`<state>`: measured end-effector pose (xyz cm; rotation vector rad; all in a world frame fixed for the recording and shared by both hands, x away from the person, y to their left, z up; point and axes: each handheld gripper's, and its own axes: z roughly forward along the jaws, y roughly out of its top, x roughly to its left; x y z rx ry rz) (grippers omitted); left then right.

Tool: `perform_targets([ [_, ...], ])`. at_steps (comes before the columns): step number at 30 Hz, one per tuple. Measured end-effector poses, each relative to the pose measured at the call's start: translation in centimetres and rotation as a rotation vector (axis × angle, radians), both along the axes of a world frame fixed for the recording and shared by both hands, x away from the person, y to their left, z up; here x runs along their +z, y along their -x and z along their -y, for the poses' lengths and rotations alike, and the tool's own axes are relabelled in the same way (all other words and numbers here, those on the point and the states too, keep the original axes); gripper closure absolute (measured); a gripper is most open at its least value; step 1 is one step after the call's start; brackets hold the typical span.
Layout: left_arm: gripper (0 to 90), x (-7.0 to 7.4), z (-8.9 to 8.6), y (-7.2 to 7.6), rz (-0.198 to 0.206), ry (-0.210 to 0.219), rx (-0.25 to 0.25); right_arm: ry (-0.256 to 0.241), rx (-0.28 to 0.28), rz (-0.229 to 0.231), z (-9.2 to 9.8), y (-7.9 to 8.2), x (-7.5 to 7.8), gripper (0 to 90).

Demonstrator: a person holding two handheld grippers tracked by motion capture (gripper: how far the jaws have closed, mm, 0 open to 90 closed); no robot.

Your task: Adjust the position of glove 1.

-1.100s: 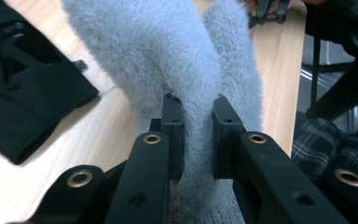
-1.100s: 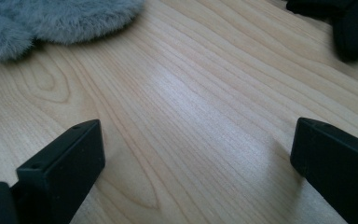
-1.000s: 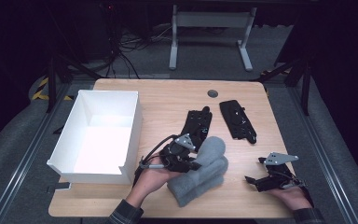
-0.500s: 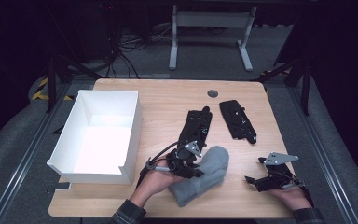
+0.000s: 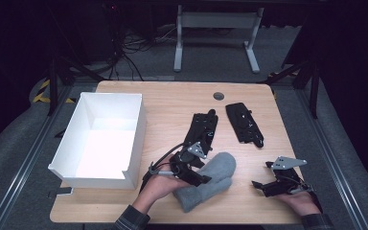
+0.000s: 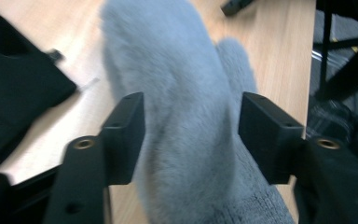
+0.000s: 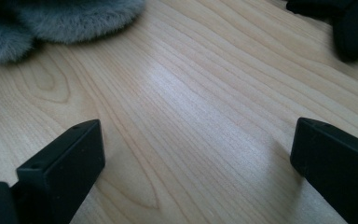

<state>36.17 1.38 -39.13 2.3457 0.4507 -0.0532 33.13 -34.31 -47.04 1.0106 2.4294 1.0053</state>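
The left hand-held gripper (image 6: 186, 135) straddles the grey mitten (image 6: 186, 93) lying on the tabletop (image 5: 172, 103) beside the white box (image 5: 134, 139), jaws wide and apparently poised to pinch it, while the right hand-held gripper (image 7: 196, 158) rests wide, holding nothing.

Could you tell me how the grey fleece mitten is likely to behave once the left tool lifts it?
The grey mitten looks soft and fuzzy, so it would probably sag on either side of the left tool, whose jaws straddle its middle. It seems light for its size. The pile may compress, so a shallow pinch could slip.
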Motion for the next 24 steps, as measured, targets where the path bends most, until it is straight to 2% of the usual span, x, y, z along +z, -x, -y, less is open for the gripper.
perform_targets([
  [5, 24.0, 0.4, -0.2, -0.5, 0.030, 0.004, 0.057, 0.000, 0.000, 0.000, 0.0, 0.0, 0.0, 3.1],
  [9, 15.9, -0.1, 0.1, -1.0, 0.026, -0.004, 0.076, 0.000, 0.000, 0.000, 0.0, 0.0, 0.0, 3.1],
  [11, 14.9, -0.6, 0.5, -1.3, 0.015, -0.006, 0.084, 0.000, 0.000, 0.000, 0.0, 0.0, 0.0, 3.1],
  [14, 14.4, -1.4, 1.0, -1.5, -0.011, -0.025, 0.068, 0.000, 0.000, -0.001, 0.0, 0.0, 0.0, 3.1],
  [20, 14.0, -2.9, 1.8, -1.7, -0.020, -0.064, 0.060, 0.001, -0.001, -0.001, -0.1, -0.1, 0.0, 3.1],
  [24, 12.5, -4.3, 2.0, -2.0, -0.078, -0.069, 0.052, 0.001, -0.001, -0.001, -0.1, -0.1, 0.0, 3.1],
])
